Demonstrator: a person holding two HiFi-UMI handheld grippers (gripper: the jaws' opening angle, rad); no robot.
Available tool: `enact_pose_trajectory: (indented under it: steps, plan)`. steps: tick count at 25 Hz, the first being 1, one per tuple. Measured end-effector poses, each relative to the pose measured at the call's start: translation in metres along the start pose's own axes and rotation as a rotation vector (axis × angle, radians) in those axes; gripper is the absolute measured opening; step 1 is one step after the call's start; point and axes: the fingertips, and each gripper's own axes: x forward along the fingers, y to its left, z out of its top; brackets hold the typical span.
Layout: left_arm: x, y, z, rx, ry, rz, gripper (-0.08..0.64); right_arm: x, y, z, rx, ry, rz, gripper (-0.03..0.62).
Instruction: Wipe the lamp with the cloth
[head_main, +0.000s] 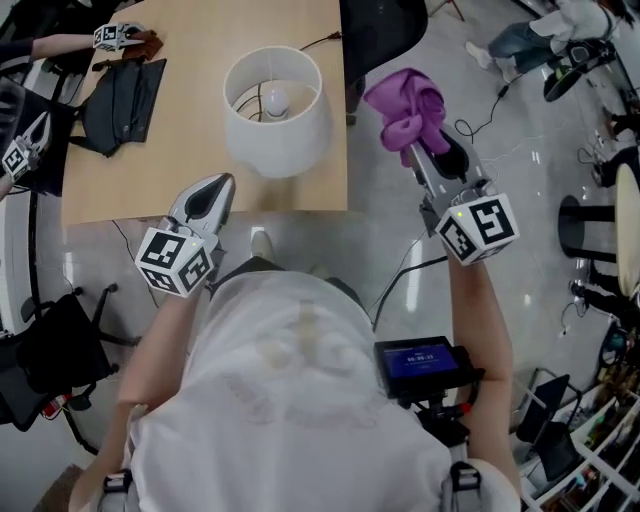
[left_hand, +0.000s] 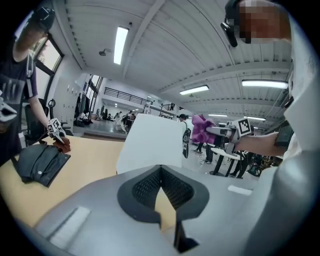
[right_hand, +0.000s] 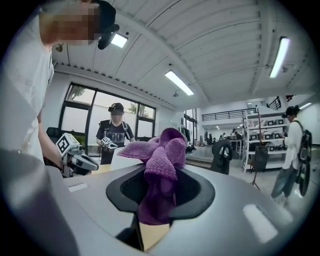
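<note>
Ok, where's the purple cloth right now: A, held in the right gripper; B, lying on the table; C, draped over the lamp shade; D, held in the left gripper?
A: the purple cloth is pinched in the right gripper, away from the lamp.

lamp (head_main: 275, 110): on the desk (head_main: 200, 40), near its right edge
bag (head_main: 125, 100): on the desk, 9 o'clock of the lamp
cloth (head_main: 405, 105): 3 o'clock of the lamp, off the desk, in the right hand-held gripper (head_main: 432, 150)
left hand-held gripper (head_main: 212, 190): 7 o'clock of the lamp, at the desk's near edge
</note>
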Motion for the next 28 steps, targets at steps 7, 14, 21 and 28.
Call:
enact_pose_trajectory:
  steps: [7, 14, 21, 28]
  plan:
    - [-0.026, -0.049, -0.046, 0.068, 0.061, 0.064, 0.002, -0.056, 0.032, -0.085, 0.070, 0.037, 0.013, 0.133]
    - [-0.015, -0.097, -0.073, 0.099, 0.147, 0.034, 0.002, -0.077, 0.063, -0.135, 0.155, 0.063, 0.062, 0.133]
    - [-0.018, -0.118, -0.071, 0.102, 0.136, -0.038, 0.002, -0.089, 0.109, -0.154, 0.268, 0.054, 0.089, 0.133]
    - [-0.031, -0.122, -0.061, 0.075, 0.072, -0.057, 0.002, -0.099, 0.123, -0.139, 0.274, 0.033, 0.088, 0.133]
